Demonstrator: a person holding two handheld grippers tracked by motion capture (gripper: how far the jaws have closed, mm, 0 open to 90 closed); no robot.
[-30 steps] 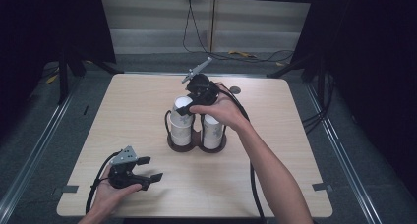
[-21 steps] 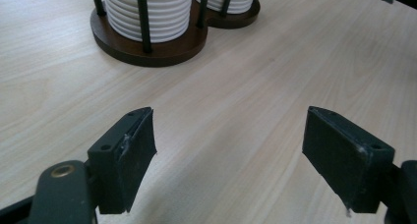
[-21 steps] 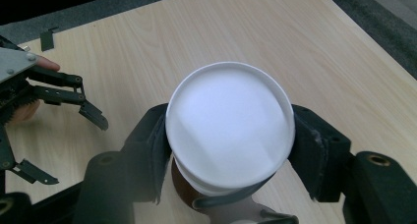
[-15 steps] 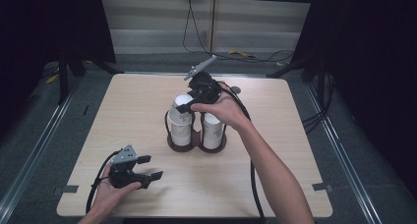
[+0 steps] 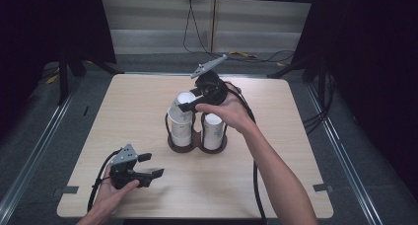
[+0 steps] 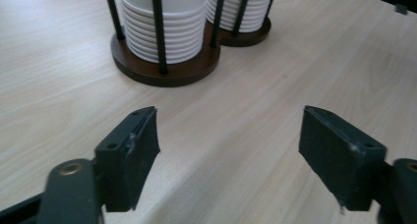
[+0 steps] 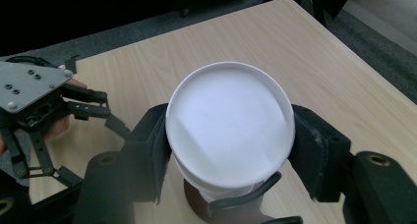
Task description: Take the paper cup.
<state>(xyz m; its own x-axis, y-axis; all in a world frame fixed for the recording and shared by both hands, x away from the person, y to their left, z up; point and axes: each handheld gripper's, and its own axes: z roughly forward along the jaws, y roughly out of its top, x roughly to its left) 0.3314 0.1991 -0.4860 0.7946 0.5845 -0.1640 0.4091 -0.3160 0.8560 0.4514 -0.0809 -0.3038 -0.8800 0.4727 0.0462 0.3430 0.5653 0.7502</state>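
Both black grippers, left gripper point(image 5: 148, 167) and right gripper point(image 5: 190, 100), carry grey screwed plates, trailing black cables.

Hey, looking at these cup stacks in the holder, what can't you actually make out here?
- Cup count: in the left gripper view the top edge cuts off both cup stacks.
- Holder base: in the right gripper view the gripped top cup hides most of it.
- Right gripper pads: high view, too small.

The left gripper point(image 5: 150, 166), jaws wide apart, sits low at seven o'clock in the person's hand; the right gripper point(image 5: 190, 101) is clamped, forearm reaching toward twelve o'clock.
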